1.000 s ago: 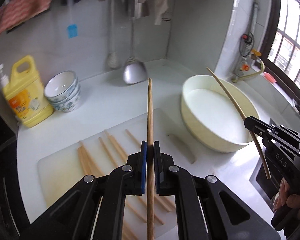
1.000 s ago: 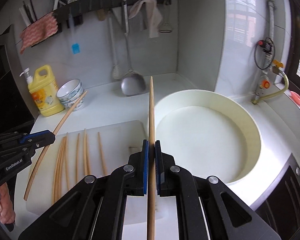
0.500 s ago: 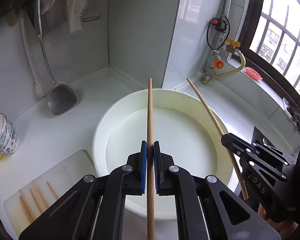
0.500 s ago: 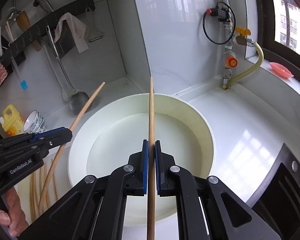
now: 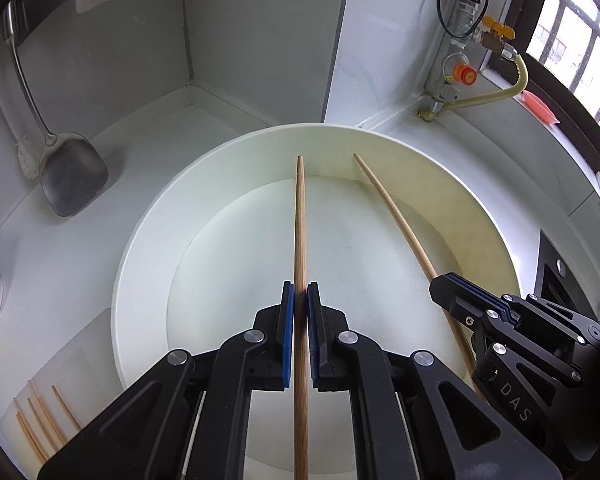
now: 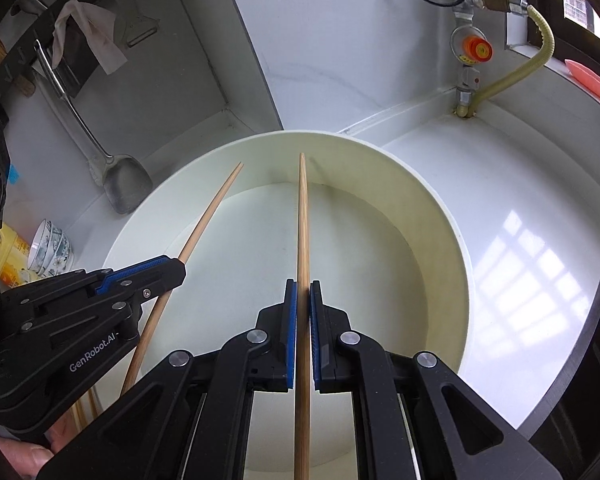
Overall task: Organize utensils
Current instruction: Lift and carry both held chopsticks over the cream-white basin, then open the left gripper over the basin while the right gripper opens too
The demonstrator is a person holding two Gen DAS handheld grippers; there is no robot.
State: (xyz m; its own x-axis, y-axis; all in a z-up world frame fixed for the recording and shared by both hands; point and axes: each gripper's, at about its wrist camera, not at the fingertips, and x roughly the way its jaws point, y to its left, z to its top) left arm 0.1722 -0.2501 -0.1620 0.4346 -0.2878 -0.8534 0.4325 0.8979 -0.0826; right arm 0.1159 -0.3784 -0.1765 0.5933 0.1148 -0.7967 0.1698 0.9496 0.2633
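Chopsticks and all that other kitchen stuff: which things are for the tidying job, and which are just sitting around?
For the job:
left gripper gripping a chopstick
right gripper gripping another chopstick
big white basin
loose chopsticks on the cutting board

Just sitting around:
metal spatula
patterned bowls
gas valve

The two long pale wooden chopsticks (image 5: 300,232) (image 6: 303,240) look matt with fine grain. The big round cream plastic basin (image 5: 496,232) has a smooth, faintly satin wall. The white stone-like countertop (image 6: 512,248) is glossy and mirrors the window. The hanging steel spatula (image 5: 74,184) is dull brushed metal. Black matt plastic gripper fingers (image 6: 236,364) carry blue rubbery pads (image 5: 286,336).
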